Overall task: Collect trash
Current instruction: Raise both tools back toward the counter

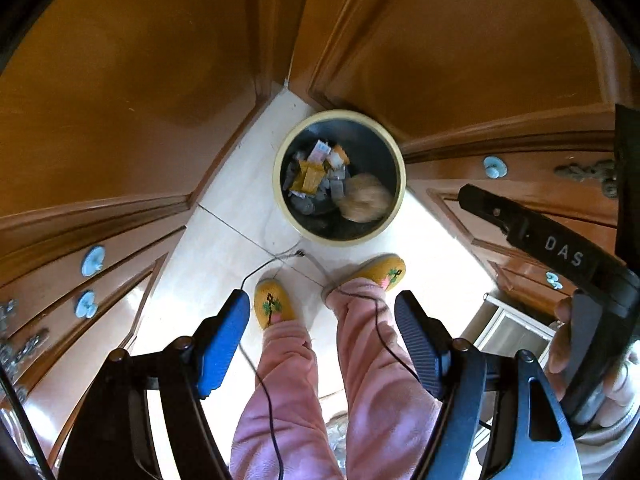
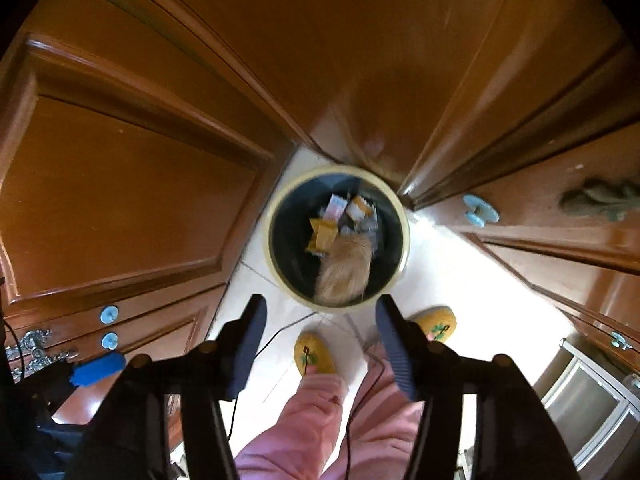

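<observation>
Trash bin (image 1: 340,178) stands on the pale tiled floor (image 1: 224,248) in a corner between wooden cabinets (image 1: 120,92), just ahead of the yellow slippers (image 1: 274,304). Inside: crumpled wrappers (image 1: 316,176), orange and white, plus a tan fluffy clump (image 1: 366,198) at the near side.

Judgement: collecting looks well along or done; rubbish sits in the bin, none visible on the floor around it.

Left tongs (image 1: 322,340): spread wide, nothing between the blue pads, hanging above the legs, apart from the bin. Right tongs (image 2: 320,346): likewise released and empty, held over the bin's near rim, touching nothing. Thin cable (image 1: 260,268) trails across the floor.
</observation>
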The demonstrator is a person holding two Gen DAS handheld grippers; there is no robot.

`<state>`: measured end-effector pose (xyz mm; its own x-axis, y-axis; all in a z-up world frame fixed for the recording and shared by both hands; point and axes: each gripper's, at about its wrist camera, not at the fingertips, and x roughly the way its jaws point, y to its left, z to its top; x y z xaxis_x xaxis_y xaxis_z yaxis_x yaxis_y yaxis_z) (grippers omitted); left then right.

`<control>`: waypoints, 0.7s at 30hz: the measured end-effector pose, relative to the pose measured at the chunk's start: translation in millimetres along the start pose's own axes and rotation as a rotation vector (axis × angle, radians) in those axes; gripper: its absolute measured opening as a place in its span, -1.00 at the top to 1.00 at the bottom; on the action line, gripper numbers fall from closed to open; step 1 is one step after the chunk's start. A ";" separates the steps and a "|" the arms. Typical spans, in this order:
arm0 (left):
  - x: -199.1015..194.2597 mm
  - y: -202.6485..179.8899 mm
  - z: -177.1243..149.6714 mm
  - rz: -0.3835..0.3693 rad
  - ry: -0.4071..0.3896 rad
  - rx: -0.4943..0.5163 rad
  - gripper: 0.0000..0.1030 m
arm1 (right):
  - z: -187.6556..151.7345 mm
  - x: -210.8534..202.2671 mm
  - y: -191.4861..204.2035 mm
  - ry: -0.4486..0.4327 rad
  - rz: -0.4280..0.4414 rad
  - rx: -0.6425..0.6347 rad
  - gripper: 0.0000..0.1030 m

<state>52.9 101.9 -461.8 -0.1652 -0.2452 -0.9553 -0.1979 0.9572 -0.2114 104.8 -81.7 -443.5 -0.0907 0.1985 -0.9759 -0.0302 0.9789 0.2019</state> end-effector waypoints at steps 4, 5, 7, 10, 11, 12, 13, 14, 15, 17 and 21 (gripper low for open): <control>-28.9 -0.7 -7.1 0.007 -0.057 0.021 -0.42 | -10.9 -25.0 1.7 -0.038 0.044 0.026 -0.12; -39.1 -2.4 -9.4 0.007 -0.076 0.031 -0.42 | -14.1 -31.9 2.3 -0.048 0.055 0.033 -0.12; -54.4 -5.2 -11.4 0.006 -0.104 0.049 -0.42 | -23.2 -49.9 4.3 -0.072 0.075 0.046 -0.12; -83.8 -14.0 -16.1 -0.001 -0.152 0.084 -0.42 | -40.0 -79.9 7.5 -0.112 0.103 0.054 -0.12; -91.2 -15.7 -15.8 -0.003 -0.164 0.095 -0.42 | -45.4 -90.0 8.8 -0.125 0.108 0.053 -0.12; -103.6 -20.9 -17.6 -0.011 -0.185 0.113 -0.42 | -50.2 -101.4 10.7 -0.140 0.114 0.052 -0.12; -113.1 -26.2 -18.5 -0.019 -0.202 0.128 -0.42 | -56.0 -114.1 13.3 -0.158 0.117 0.050 -0.12; -122.9 -32.5 -19.1 -0.027 -0.221 0.143 -0.42 | -61.6 -129.1 14.4 -0.178 0.119 0.047 -0.12; -135.1 -38.3 -19.6 -0.033 -0.240 0.160 -0.42 | -65.8 -141.2 16.1 -0.197 0.120 0.044 -0.12; -156.0 -47.2 -18.6 -0.045 -0.274 0.195 -0.42 | -75.1 -169.2 18.1 -0.241 0.116 0.039 -0.12; -201.9 -79.6 -23.2 -0.103 -0.351 0.259 -0.42 | -92.8 -234.2 18.4 -0.351 0.081 0.020 -0.12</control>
<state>79.6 71.7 -247.2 0.1896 -0.3169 -0.9293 0.0602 0.9485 -0.3111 33.1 -114.6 -203.5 0.2554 0.2764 -0.9265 -0.0170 0.9594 0.2816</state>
